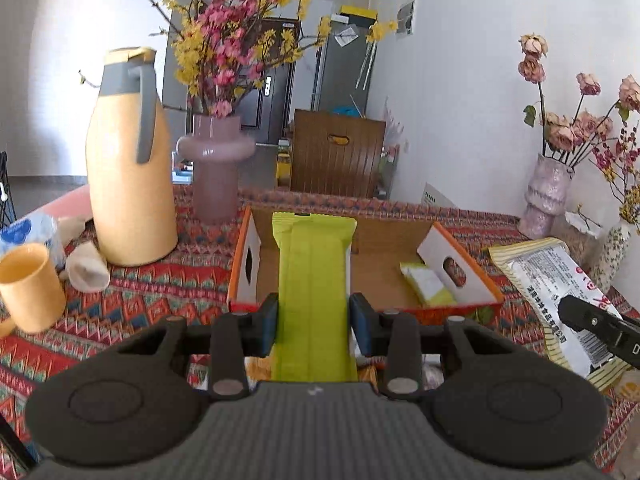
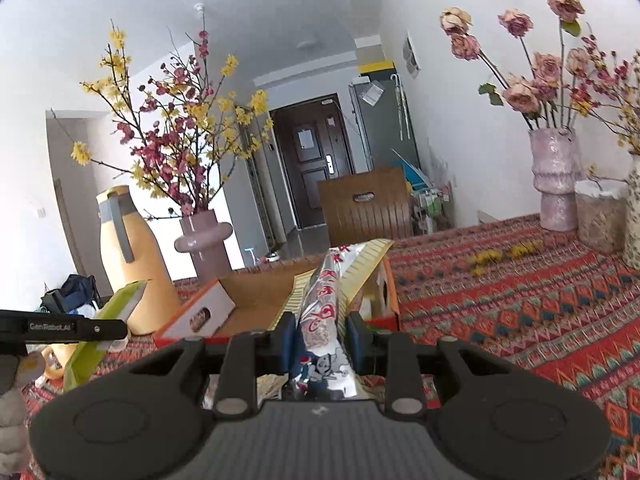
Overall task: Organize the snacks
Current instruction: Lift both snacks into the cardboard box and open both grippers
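step: we judge this the carrying stage of sorting snacks, each hand bringing one pack toward the cardboard box (image 1: 384,248) at the centre of the left wrist frame.
left gripper (image 1: 314,320): pads closed against the sides of the green snack pack (image 1: 314,280), which stands up the middle of the frame, its top edge over the box's open mouth.
right gripper (image 2: 316,340): jaws pinched narrow on the silver noodle packet (image 2: 324,304), held edge-on; in the left wrist view the same packet (image 1: 560,292) shows flat at the right edge, just beside the box's right wall.
box contents: one small yellow-green pack (image 1: 426,284) lies in the lower right corner of the box floor; the rest of the floor looks bare.
surroundings: patterned tablecloth (image 2: 520,300) under everything; yellow thermos jug (image 1: 128,168) and pink vase (image 1: 216,164) in the left half, well apart from the box; yellow cup (image 1: 28,284) at the lower left edge.
next move, as we see it: lower the green pack into the box's bare left part, let go, then bring the silver one in beside it without the two grippers meeting over the box.
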